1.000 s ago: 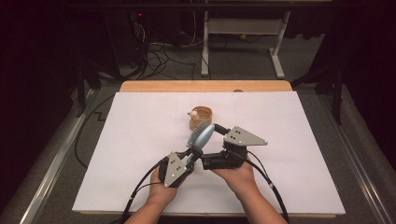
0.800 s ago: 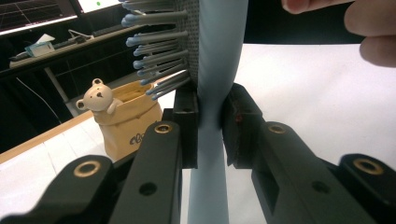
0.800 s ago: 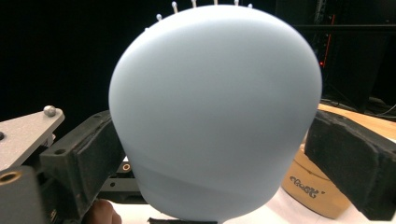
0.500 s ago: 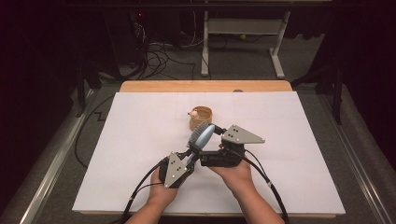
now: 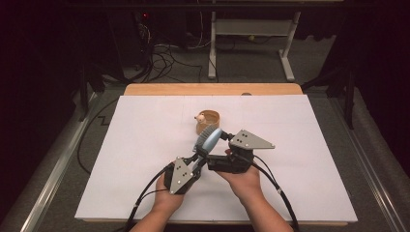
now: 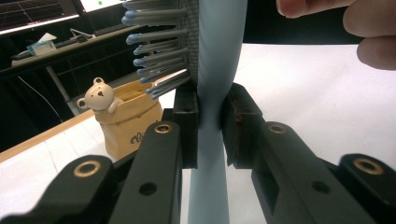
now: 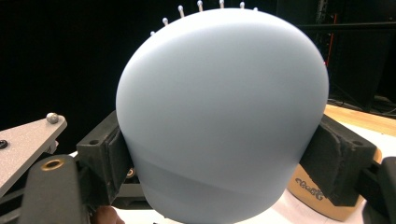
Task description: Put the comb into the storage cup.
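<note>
A light-blue hairbrush (image 5: 209,140) stands tilted above the table, bristles toward the far left. My left gripper (image 5: 199,162) is shut on its handle (image 6: 211,186), the pads pinching it just below the bristled head (image 6: 217,70). My right gripper (image 5: 216,145) comes in from the right, and its jaws have just been closing on the smooth back of the head (image 7: 219,107). Both pads (image 7: 107,158) now meet the head's sides. Behind the brush stands a small brown paper bag (image 5: 208,121) with a white toy bear (image 6: 99,94) peeking out.
A white sheet covers the table (image 5: 145,159), with a wooden edge (image 5: 212,89) at the far side. Cables (image 5: 164,53) lie on the floor beyond, beside a desk frame (image 5: 251,34). Metal rails (image 5: 53,179) run along both table sides.
The right gripper's jaws have drawn in around the brush head. Both hands and the brush have stayed where they were.
</note>
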A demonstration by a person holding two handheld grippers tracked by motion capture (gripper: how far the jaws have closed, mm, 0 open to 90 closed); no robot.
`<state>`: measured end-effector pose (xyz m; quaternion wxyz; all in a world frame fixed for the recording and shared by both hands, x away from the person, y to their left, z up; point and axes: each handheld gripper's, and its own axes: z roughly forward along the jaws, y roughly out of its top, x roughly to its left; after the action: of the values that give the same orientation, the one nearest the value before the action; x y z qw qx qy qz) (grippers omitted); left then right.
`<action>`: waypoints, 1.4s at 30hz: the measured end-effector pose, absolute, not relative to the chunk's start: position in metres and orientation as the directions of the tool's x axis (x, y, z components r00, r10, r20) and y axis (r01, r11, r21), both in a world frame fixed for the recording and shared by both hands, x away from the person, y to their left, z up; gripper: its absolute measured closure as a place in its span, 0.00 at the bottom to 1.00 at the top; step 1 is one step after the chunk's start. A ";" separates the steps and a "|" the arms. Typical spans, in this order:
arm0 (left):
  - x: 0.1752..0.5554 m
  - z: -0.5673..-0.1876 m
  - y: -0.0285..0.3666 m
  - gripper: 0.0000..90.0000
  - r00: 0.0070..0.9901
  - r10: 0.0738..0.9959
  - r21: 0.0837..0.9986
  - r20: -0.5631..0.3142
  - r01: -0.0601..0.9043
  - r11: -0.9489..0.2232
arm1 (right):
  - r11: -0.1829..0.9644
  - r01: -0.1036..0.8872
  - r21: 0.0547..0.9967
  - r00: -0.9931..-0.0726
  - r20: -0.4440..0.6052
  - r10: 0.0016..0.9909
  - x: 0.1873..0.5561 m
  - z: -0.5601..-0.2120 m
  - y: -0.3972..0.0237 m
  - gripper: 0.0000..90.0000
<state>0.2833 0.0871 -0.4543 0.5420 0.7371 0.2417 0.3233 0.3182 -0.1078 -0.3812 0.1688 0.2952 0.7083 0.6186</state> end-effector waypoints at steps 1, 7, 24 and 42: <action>0.283 -0.454 0.087 0.86 0.674 0.707 0.955 0.215 0.006 -0.296 | 0.060 0.209 0.976 -0.769 0.126 0.627 0.318 -0.381 -0.108 0.22; 0.284 -0.454 0.087 0.86 0.678 0.705 0.956 0.210 0.010 -0.295 | 0.055 0.223 0.973 -0.765 0.139 0.629 0.319 -0.381 -0.109 0.22; 0.285 -0.454 0.088 0.84 0.691 0.696 0.958 0.196 0.018 -0.287 | 0.068 0.227 0.972 -0.753 0.130 0.645 0.317 -0.379 -0.108 0.23; 0.291 -0.452 0.096 0.47 0.736 0.664 0.959 0.133 0.072 -0.273 | 0.074 0.217 0.973 -0.753 0.119 0.647 0.316 -0.374 -0.106 0.23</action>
<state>0.2910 0.0958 -0.4516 0.5509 0.7512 0.2451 0.2685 0.3160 -0.1063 -0.3744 0.1766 0.3040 0.7114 0.6086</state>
